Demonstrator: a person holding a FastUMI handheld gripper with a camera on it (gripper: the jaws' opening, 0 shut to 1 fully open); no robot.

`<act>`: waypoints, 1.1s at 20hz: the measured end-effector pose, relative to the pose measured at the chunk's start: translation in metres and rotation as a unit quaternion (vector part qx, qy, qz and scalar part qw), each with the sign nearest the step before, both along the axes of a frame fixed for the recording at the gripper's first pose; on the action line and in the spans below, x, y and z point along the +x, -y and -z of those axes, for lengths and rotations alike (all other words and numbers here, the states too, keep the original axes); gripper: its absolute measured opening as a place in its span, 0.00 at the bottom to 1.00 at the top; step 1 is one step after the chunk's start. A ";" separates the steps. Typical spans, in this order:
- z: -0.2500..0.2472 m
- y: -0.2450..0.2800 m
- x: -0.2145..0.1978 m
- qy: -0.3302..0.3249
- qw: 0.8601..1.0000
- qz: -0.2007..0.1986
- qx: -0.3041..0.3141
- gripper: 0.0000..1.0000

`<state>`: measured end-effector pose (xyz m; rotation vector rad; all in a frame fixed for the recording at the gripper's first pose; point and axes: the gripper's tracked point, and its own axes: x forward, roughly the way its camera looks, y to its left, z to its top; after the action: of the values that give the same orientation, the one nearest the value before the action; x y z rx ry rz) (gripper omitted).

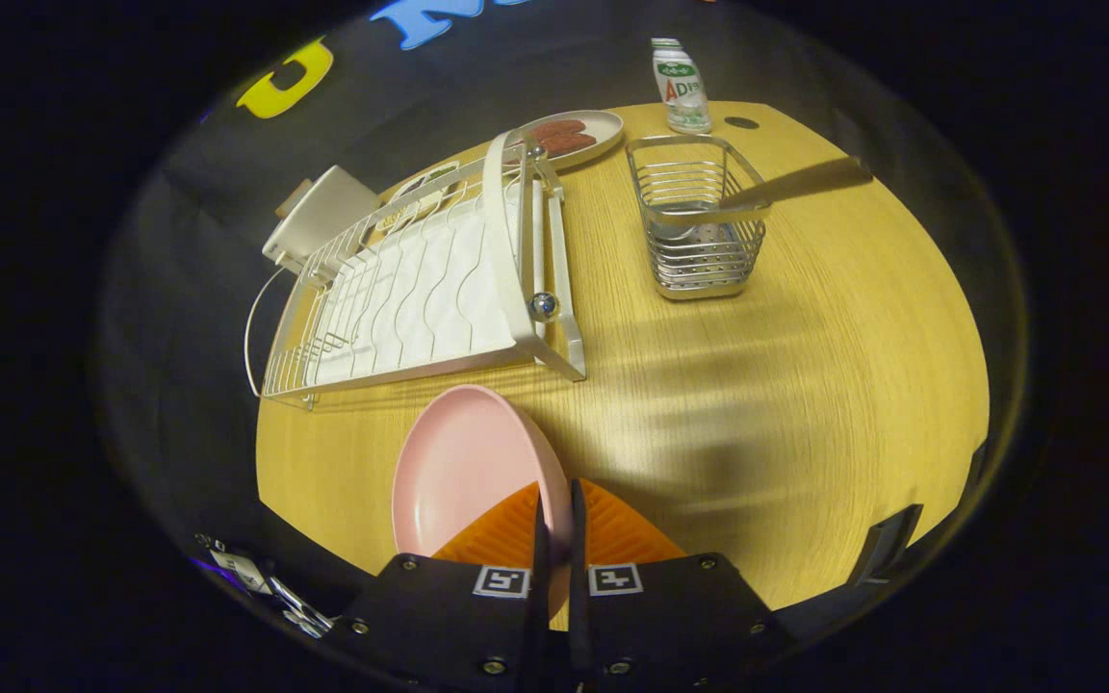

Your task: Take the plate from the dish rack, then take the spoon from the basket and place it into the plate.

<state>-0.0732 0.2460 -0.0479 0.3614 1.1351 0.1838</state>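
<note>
My gripper [555,505] is shut on the rim of a pink plate [463,472], which stands nearly on edge between the fingers, above the wooden table [805,385]. Beyond the plate lies the white wire dish rack [420,284], with no dishes in its slots. To the right of the rack stands a metal wire basket [699,226]. A spoon [786,188] rests in it, its handle sticking out over the basket's right rim.
Behind the rack sits a plate with reddish food [569,137]. A small drink bottle [682,87] stands behind the basket. A white box [319,217] lies off the rack's far left corner. Bare tabletop stretches ahead and to the right of the fingers.
</note>
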 end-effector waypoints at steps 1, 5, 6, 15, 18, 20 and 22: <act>0.005 0.000 -0.003 -0.004 1.000 0.006 0.016 0.08; 0.029 0.014 -0.012 -0.017 0.999 0.036 0.034 0.10; 0.037 0.022 -0.016 -0.020 0.999 0.039 0.022 0.10; -0.012 0.065 0.002 0.145 0.988 0.017 -0.049 0.12; -0.058 0.089 0.028 0.294 0.949 0.000 -0.111 0.26; -0.077 0.109 0.037 0.372 0.917 0.010 -0.146 0.27; -0.084 0.120 0.041 0.410 0.897 0.015 -0.164 0.27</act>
<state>-0.0323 0.1263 0.0357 -0.0199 0.3067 0.0949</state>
